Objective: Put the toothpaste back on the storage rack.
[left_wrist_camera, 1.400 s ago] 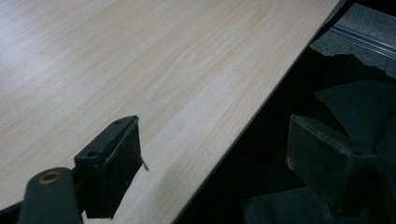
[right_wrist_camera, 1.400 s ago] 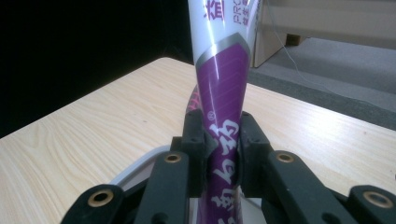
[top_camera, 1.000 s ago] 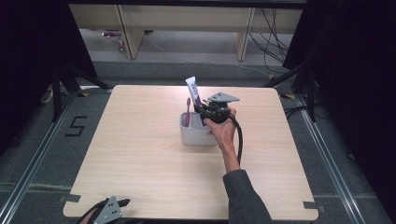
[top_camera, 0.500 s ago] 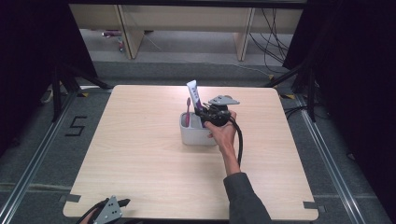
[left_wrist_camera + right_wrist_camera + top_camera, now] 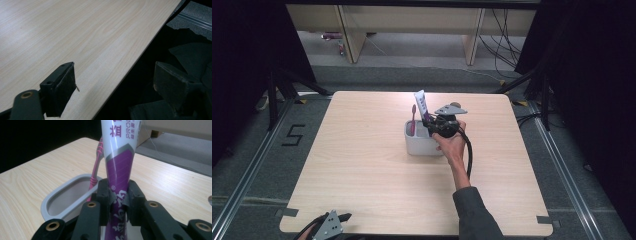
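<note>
My right gripper (image 5: 431,122) is shut on a white and purple toothpaste tube (image 5: 420,103), which stands nearly upright over the right end of a grey oval holder (image 5: 419,146) in the middle of the table. In the right gripper view both pads press the tube (image 5: 119,162) low on its purple part, above the holder's rim (image 5: 57,195). A pink toothbrush (image 5: 413,120) stands in the holder's left part (image 5: 96,163). My left gripper (image 5: 341,219) is at the table's near left edge; its jaws stand apart with nothing between them (image 5: 115,75).
The light wooden table (image 5: 362,165) has bare surface all around the holder. Dark floor and metal rails lie beyond its edges. A cable trails from my right gripper along the person's forearm (image 5: 462,170).
The toothpaste tube and my right gripper have sunk slightly and moved a little to the right, over the holder. My left gripper has stayed put.
</note>
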`<state>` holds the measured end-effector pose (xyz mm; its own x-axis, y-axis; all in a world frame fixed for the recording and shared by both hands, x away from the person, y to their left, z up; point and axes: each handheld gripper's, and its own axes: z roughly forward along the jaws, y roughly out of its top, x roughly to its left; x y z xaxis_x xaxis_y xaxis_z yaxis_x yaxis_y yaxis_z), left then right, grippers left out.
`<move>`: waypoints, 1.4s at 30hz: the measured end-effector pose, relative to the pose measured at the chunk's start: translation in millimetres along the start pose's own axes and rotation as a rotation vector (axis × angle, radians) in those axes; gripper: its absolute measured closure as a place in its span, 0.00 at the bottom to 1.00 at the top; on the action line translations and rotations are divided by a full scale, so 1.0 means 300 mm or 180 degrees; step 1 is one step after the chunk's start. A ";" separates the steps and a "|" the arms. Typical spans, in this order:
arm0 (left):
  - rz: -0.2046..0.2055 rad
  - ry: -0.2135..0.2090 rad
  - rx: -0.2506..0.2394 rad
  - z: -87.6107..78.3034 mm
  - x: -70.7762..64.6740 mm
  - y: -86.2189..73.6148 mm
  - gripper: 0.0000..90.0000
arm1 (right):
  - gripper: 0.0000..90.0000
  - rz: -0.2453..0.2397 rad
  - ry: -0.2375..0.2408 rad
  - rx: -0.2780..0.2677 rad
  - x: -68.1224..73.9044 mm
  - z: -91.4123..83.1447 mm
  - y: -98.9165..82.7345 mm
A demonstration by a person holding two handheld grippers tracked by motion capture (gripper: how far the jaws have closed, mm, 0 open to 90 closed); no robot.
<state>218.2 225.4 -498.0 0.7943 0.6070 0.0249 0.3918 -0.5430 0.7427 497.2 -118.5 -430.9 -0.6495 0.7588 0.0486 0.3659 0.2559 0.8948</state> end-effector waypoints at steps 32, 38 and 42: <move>0.0004 0.0018 0.0043 0.007 -0.001 -0.002 0.19 | 0.57 0.0263 0.0174 -0.0212 0.000 -0.228 -0.016; -0.0020 0.0003 0.0029 0.004 -0.002 -0.001 0.19 | 0.54 0.0262 0.0179 -0.0206 0.010 -0.280 -0.047; 0.0013 0.0041 0.0058 0.005 -0.001 -0.002 0.19 | 0.52 0.0258 0.0216 -0.0145 0.026 -0.304 -0.068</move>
<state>218.5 224.5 -499.4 0.7899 0.6121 0.0367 0.3969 -0.5560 0.7303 423.9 -172.6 -408.3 -0.6632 0.7332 0.1501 0.3893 0.1667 0.9059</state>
